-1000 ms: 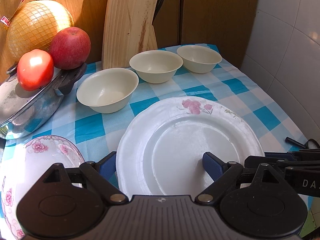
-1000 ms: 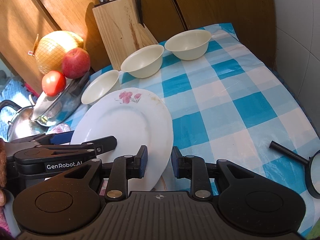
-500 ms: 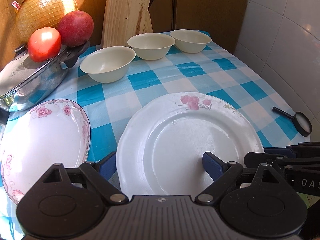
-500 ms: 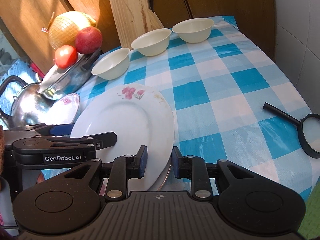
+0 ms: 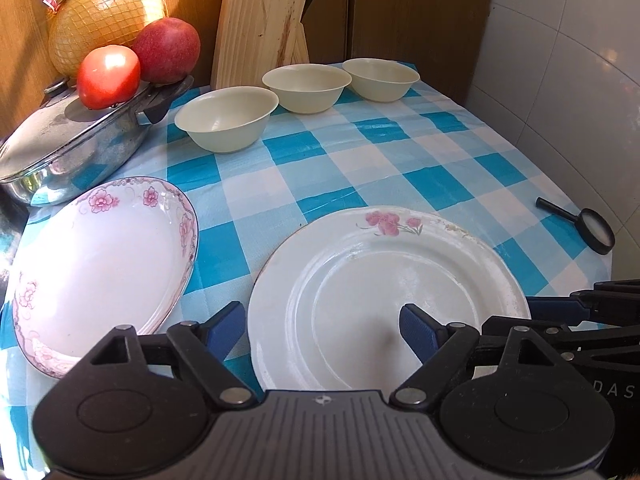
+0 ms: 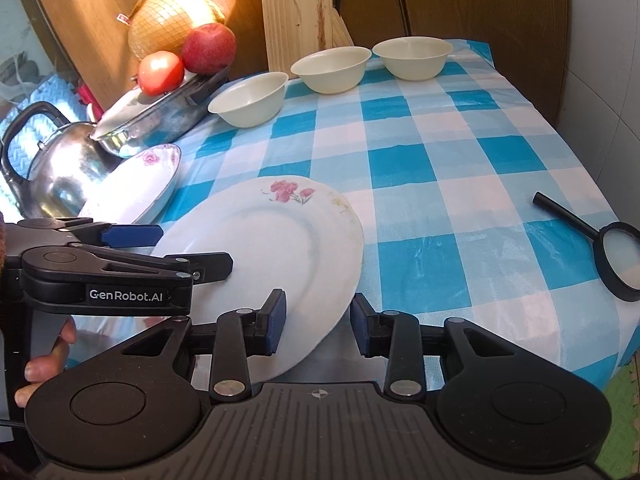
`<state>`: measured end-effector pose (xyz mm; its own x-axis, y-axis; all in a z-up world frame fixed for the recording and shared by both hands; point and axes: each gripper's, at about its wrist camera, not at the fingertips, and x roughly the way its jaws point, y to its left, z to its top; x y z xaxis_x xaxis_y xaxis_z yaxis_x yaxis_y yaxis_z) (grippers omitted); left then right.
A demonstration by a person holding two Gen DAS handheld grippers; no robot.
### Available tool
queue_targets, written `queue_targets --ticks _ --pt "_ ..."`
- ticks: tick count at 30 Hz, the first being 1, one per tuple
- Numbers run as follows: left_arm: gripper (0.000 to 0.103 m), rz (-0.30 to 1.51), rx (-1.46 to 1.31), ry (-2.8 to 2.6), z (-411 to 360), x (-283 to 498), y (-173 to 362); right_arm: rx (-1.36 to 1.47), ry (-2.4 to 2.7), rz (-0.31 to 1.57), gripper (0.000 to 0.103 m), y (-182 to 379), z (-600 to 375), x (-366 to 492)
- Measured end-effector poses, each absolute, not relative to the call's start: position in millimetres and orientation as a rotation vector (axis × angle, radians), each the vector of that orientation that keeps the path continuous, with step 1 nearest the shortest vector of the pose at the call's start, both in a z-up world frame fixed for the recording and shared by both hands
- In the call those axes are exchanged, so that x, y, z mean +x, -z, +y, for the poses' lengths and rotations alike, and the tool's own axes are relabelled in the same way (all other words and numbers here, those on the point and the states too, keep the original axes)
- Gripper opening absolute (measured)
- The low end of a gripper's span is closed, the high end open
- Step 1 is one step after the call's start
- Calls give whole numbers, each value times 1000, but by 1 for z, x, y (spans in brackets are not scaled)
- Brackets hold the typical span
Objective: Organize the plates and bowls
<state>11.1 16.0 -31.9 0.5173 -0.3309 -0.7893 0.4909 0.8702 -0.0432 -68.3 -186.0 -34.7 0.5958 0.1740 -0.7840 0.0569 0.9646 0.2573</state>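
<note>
The round white plate with pink flowers on its rim lies at the near edge of the blue-and-white checked tablecloth, its near rim between the spread fingers of the right gripper, whose jaws have just been opening with neither pad pressing it. The left gripper straddles the plate's left rim with jaws wide but just closing, one blue pad over the plate, the other outside it. "GenRobot.AI" is printed on the left gripper's side; "DAS" shows on the right one.
</note>
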Motion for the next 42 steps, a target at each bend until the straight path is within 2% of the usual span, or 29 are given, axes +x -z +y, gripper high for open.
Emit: queue_targets --ticks 4,7,16,21,33,42 --pt "78 878 150 472 30 13 24 244 -55 920 43 33 -185 -72" --pt "78 871 110 449 43 17 20 215 -22 905 48 33 -184 -75" --pt "78 795 -20 326 95 31 -2 212 22 863 49 27 -187 -70" --pt "78 811 -84 250 123 50 -2 212 -2 828 50 19 -180 -59" --pt "79 844 -139 64 179 82 4 238 -191 838 52 6 -126 20" --pt "79 944 -182 20 201 111 32 275 -252 883 55 25 -87 80"
